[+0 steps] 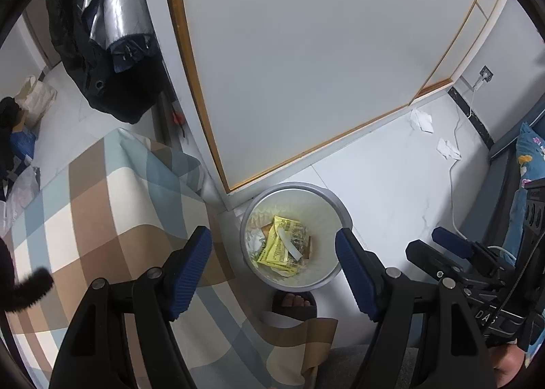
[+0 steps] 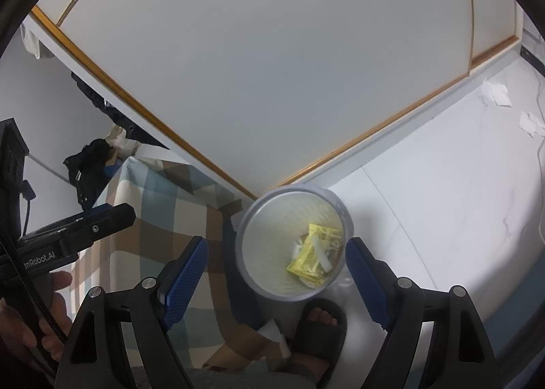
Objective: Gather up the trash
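Below: grey trash bin (image 1: 332, 200) on white floor beside checked bedcover (image 1: 102, 205), containing yellow printed wrapper (image 1: 279, 247), text illegible. Left gripper (image 1: 274, 273), right gripper (image 2: 277, 280): both spread, empty. Housing lettered "enRobot.AI" (image 2: 37, 258).

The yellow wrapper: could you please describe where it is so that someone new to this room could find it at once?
Start at the large white cabinet door with its wood-coloured edging; at its lower corner a round grey bin stands on the white floor beside the checked bedspread. The yellow wrapper lies at the bottom of that bin, the only bright yellow printed piece, unlike the white crumpled papers on the floor farther off.
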Motion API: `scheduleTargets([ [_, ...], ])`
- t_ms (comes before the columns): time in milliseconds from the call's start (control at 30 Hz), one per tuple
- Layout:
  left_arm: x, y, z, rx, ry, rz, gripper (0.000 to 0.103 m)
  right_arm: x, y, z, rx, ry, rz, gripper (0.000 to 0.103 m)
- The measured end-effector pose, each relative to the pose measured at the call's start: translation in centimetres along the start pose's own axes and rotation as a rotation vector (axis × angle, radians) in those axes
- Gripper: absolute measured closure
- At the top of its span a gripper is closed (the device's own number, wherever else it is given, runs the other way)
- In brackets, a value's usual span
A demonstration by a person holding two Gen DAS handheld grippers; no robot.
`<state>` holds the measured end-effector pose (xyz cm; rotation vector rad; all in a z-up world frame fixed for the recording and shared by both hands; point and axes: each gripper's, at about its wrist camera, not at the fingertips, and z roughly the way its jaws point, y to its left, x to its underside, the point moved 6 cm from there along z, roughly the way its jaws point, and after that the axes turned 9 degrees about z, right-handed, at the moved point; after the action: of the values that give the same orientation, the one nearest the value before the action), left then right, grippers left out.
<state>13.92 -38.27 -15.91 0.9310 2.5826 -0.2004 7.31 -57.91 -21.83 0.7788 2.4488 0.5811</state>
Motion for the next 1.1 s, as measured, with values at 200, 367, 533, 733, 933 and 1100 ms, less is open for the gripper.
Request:
scheduleTargets([
  [200,0.07,-0.18,-0.17,-0.002,0.000,0.005,0.031,0.13,-0.12,-0.31,-0.001,-0.005,0.008,0.020],
  [367,-0.08,-0.32,-0.61,-0.020,-0.017,0.012,0.031,0.17,-0.09,-0.41,-0.002,-0.007,0.007,0.020],
  [533,0.10,0.04,-0.31,-0.027,0.002,-0.006,0.031,0.11,-0.13,-0.44,-0.003,-0.010,0.010,0.020],
  [733,0.14,0.27,-0.50,-0.044,-0.002,-0.004,0.031,0.12,-0.27,-0.41,-0.002,-0.012,0.017,0.020],
  [933,0.07,-0.05,-0.65,-0.023,-0.003,0.000,0.031,0.11,-0.29,-0.31,0.000,-0.009,0.017,0.020],
  [1100,0.09,-0.01,-0.45,-0.011,-0.001,-0.007,0.031,0.05,-0.36,-0.41,0.002,-0.013,0.017,0.020],
])
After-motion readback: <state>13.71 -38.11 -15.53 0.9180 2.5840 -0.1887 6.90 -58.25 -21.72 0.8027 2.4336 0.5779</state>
